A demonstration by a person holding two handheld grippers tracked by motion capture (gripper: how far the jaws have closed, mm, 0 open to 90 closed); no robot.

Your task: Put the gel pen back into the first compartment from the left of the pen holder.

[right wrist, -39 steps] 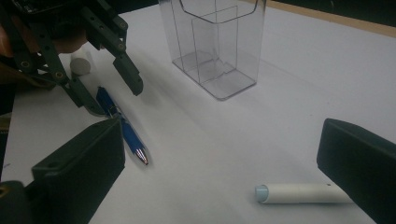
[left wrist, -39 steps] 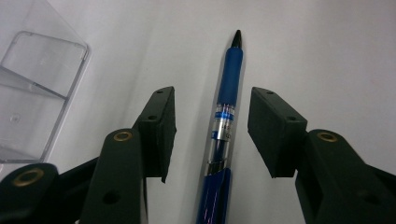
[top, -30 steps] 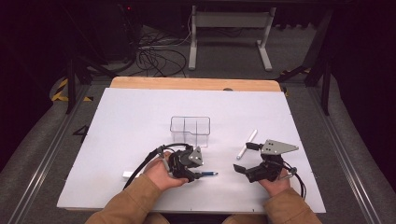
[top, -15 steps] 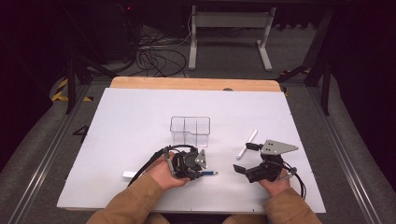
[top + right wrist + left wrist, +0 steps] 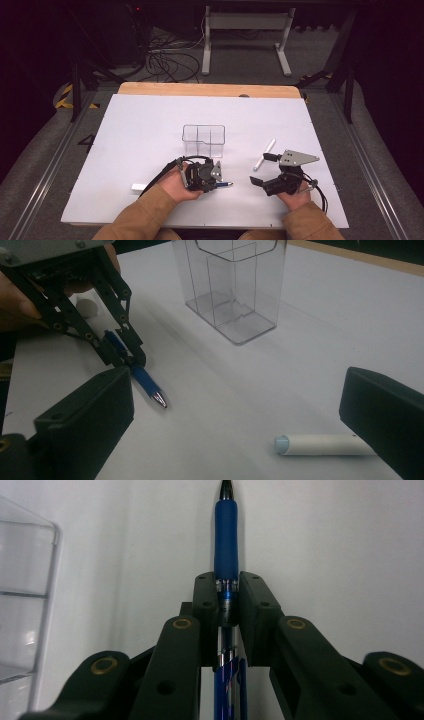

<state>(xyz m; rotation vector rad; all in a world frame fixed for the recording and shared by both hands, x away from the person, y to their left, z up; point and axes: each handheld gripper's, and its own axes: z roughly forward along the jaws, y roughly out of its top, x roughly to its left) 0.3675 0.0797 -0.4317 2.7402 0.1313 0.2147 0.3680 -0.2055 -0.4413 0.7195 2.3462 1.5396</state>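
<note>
A blue pen (image 5: pixel 226 545) lies low over the white table (image 5: pixel 140 130), its long axis in line with the left gripper (image 5: pixel 226 596), whose jaws have just been closing and now pinch the barrel just behind the rubber grip. The metal tip juts out past the jaws, toward the person's right in the high view. A clear plastic organizer (image 5: pixel 203 140) with upright compartments stands just beyond the left gripper, open side up, so the pen would likely have to be tipped from level to upright before it could go in. The right gripper (image 5: pixel 240 425) rests near the table's front edge with its jaws spread wide and nothing between them. A white marker (image 5: pixel 320 445) lies just ahead of it, well apart from the pen.
</note>
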